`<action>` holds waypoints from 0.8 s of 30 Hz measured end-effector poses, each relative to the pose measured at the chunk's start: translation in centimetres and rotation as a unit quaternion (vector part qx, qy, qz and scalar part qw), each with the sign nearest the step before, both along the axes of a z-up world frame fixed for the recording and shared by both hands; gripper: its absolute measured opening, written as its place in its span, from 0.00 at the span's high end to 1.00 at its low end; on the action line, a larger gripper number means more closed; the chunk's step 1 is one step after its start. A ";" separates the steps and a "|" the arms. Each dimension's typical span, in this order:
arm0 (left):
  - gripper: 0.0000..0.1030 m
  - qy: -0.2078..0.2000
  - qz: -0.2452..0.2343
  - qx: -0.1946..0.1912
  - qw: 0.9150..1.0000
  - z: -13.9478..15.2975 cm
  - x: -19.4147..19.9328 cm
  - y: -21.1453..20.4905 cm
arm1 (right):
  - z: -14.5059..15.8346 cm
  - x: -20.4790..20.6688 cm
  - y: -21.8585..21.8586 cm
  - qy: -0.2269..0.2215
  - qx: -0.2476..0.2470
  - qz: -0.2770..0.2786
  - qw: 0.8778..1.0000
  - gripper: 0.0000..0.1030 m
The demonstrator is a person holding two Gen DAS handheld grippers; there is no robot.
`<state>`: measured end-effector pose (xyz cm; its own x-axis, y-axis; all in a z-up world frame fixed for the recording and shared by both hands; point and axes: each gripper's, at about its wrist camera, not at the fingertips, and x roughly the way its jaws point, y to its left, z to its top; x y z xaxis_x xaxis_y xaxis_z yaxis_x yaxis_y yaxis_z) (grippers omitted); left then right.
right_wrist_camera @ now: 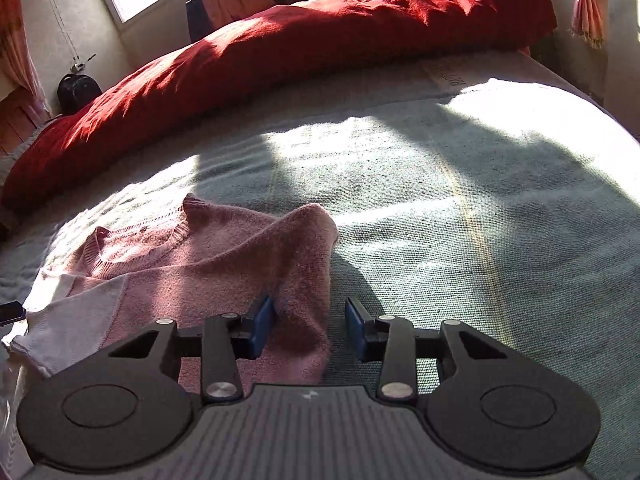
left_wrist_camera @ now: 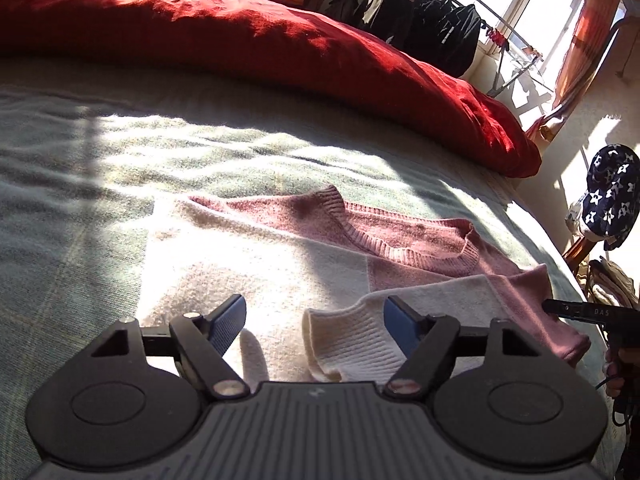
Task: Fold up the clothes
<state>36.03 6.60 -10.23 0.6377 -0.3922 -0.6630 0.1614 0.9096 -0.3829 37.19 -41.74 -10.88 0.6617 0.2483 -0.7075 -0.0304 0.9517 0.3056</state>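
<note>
A pink and cream knitted sweater (left_wrist_camera: 400, 236) lies flat on the grey-green blanket (left_wrist_camera: 80, 220), neckline towards the red duvet. In the left wrist view my left gripper (left_wrist_camera: 315, 308) stands open over the sweater. The cream sleeve cuff (left_wrist_camera: 344, 340) lies between its fingers, close to the right pad. In the right wrist view my right gripper (right_wrist_camera: 309, 308) is open around the raised pink sleeve (right_wrist_camera: 304, 280); the left pad touches the knit and the right pad stands apart from it. The sweater body (right_wrist_camera: 180, 264) spreads to the left there.
A red duvet (left_wrist_camera: 280, 40) is bunched along the far side of the bed. Dark jackets hang on a rack (left_wrist_camera: 432, 20) by the window. A star-patterned cloth (left_wrist_camera: 610, 204) sits beyond the bed's right edge. Bare blanket (right_wrist_camera: 480, 200) stretches to the right of the sweater.
</note>
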 end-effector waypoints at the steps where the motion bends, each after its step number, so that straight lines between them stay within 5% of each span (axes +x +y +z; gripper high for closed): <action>1: 0.28 0.008 -0.013 0.005 1.000 -0.4 0.3 -0.3 | 0.0 0.0 0.0 0.000 0.000 0.001 1.000 0.57; 5: 0.34 -0.003 -0.028 0.036 0.999 -0.8 0.3 -1.3 | 0.0 -0.1 0.0 -0.002 0.000 0.004 1.000 0.57; 7: 0.65 -0.010 -0.039 0.046 0.998 -0.5 0.1 -1.9 | 0.0 -0.2 0.1 -0.003 0.001 0.005 1.000 0.57; 12: 0.89 -0.022 -0.056 0.075 0.995 0.2 -0.3 -2.8 | -0.1 -0.6 0.2 -0.008 -0.002 0.006 1.000 0.57; 16: 0.92 -0.041 -0.051 0.083 0.994 1.8 0.5 -2.9 | 0.1 -0.6 0.4 -0.015 -0.002 0.007 1.000 0.60; 18: 0.92 -0.057 -0.053 0.079 0.994 3.2 1.1 -3.2 | 0.3 -0.5 0.3 -0.019 0.001 0.007 1.000 0.80; 20: 0.92 -0.076 -0.055 0.067 0.993 4.7 1.6 -3.6 | 0.6 -0.4 0.1 -0.024 0.000 0.002 1.000 0.87; 24: 0.92 -0.086 -0.060 0.056 0.993 5.0 2.3 -4.4 | 0.4 -0.4 -1.0 -0.024 0.007 -0.023 0.999 0.90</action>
